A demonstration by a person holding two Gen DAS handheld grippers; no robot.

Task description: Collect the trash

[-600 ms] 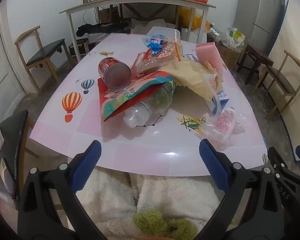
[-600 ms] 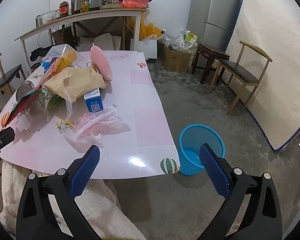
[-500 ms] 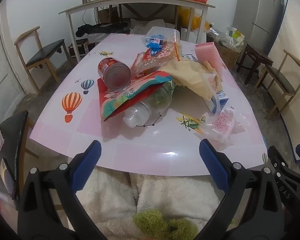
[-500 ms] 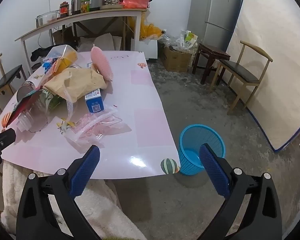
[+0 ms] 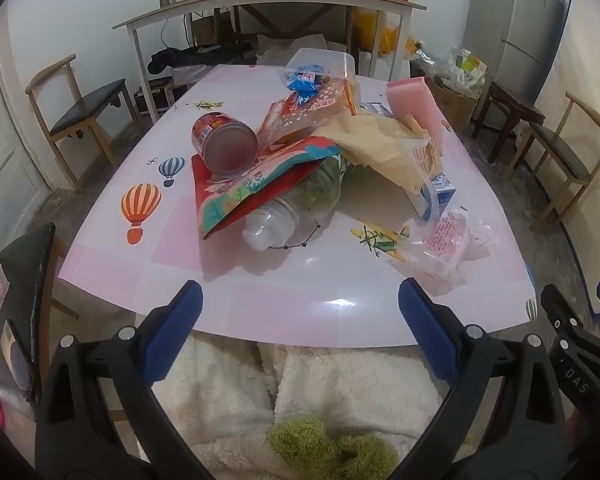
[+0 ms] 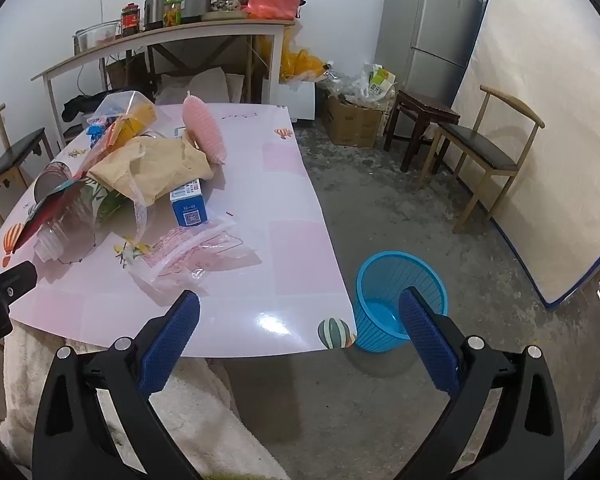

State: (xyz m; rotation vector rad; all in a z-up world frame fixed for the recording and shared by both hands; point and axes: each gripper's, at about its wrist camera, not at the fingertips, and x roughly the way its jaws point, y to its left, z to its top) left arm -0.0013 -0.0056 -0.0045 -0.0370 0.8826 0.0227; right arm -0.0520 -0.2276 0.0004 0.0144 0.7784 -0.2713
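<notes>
A heap of trash lies on the pink table (image 5: 260,304): a red tin can (image 5: 224,146) on its side, a clear plastic bottle (image 5: 292,208), a colourful pouch (image 5: 252,188), brown paper (image 5: 380,148), a small blue-and-white carton (image 5: 438,196) and a clear pink-printed bag (image 5: 440,244). A blue wastebasket (image 6: 396,300) stands on the floor beside the table's near right corner. My left gripper (image 5: 300,316) hangs open over the table's near edge, short of the heap. My right gripper (image 6: 300,316) is open too, over the table corner and the basket, holding nothing.
Wooden chairs (image 5: 84,108) (image 6: 488,152) stand left and right of the table. A long side table (image 5: 268,4) with jars and a red bag lines the back wall. A fridge (image 6: 428,28), a mattress (image 6: 540,140), a stool (image 6: 424,116) and boxes fill the right side. White fleece (image 5: 340,384) lies below.
</notes>
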